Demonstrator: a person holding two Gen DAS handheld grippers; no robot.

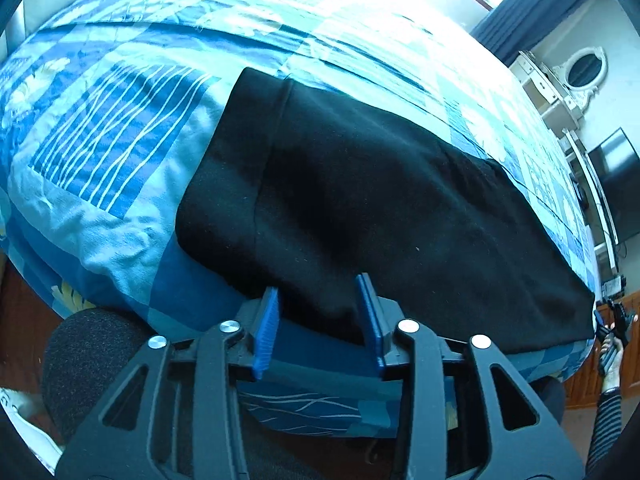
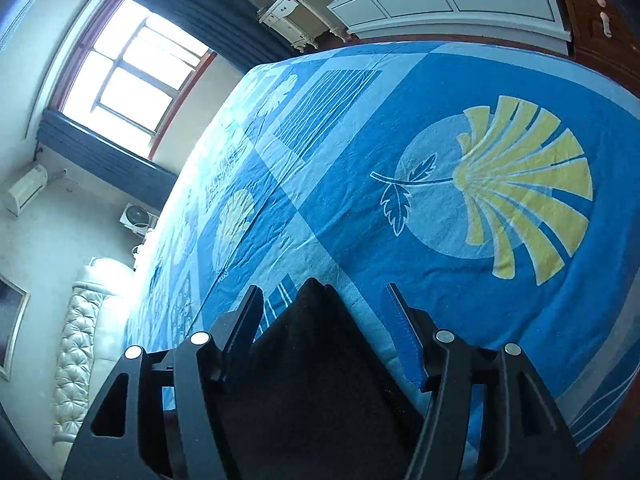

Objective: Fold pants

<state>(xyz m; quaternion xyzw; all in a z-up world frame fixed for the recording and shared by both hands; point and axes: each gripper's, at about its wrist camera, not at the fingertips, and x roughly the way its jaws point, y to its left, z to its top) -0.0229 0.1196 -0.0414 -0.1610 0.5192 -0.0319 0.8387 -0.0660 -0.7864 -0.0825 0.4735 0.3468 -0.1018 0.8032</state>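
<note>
The black pants (image 1: 360, 200) lie flat and doubled over on the blue patterned bedspread (image 1: 100, 152), reaching to the bed's right end. At their near edge, my left gripper (image 1: 317, 286) is open, its blue pads (image 1: 268, 320) on either side of the hem without pressing it. At the far right a hand with a striped sleeve holds my right gripper (image 1: 616, 318) by the pants' end. In the right wrist view a corner of the pants (image 2: 316, 320) rests on the bedspread (image 2: 440, 140) between the fingers of my right gripper (image 2: 322, 288), which is open with gaps on both sides.
A white dresser with an oval mirror (image 1: 584, 68) and a dark screen (image 1: 616, 184) stand beyond the bed's right end. A bright window (image 2: 132, 72) with dark curtains, a tufted headboard (image 2: 76, 352) and a white cabinet (image 2: 448, 0) surround the bed.
</note>
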